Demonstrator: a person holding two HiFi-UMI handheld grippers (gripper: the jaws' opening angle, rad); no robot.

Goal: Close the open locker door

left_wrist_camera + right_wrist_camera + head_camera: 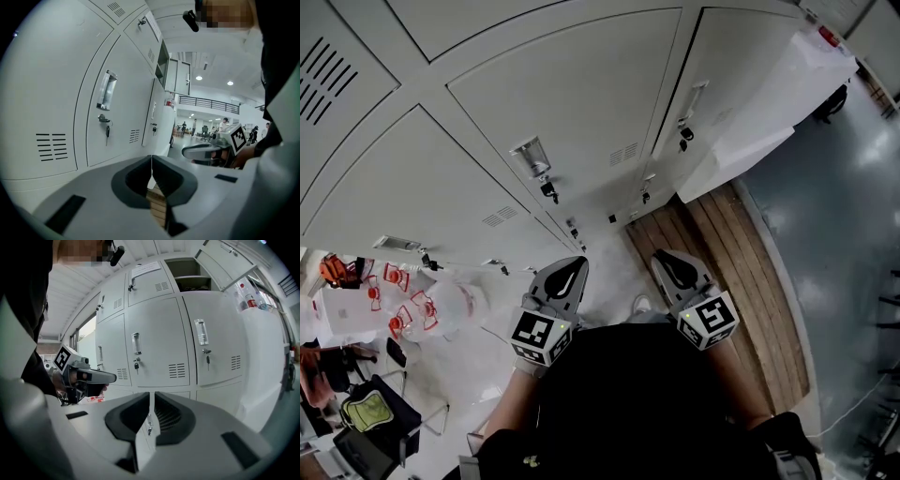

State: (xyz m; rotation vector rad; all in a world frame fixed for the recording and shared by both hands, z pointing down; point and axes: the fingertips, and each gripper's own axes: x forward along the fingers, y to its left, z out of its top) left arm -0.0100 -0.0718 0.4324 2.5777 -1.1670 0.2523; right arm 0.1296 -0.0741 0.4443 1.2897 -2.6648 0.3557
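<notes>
Bright, even indoor light from overhead; round ceiling lamps [199,78] far off in the left gripper view. Pale glare on the grey floor [848,197] in the head view. Faint shadows beneath locker handles [201,332]. Heavy fisheye bending, black corners in both gripper views. Soft focus up close on left gripper [151,164] and right gripper [151,401].

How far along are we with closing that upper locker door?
Nothing done: the locker door stands open. Nothing in hand: left gripper and right gripper are shut, empty, held low, short of the lockers. Left: reach up, push it closed.
</notes>
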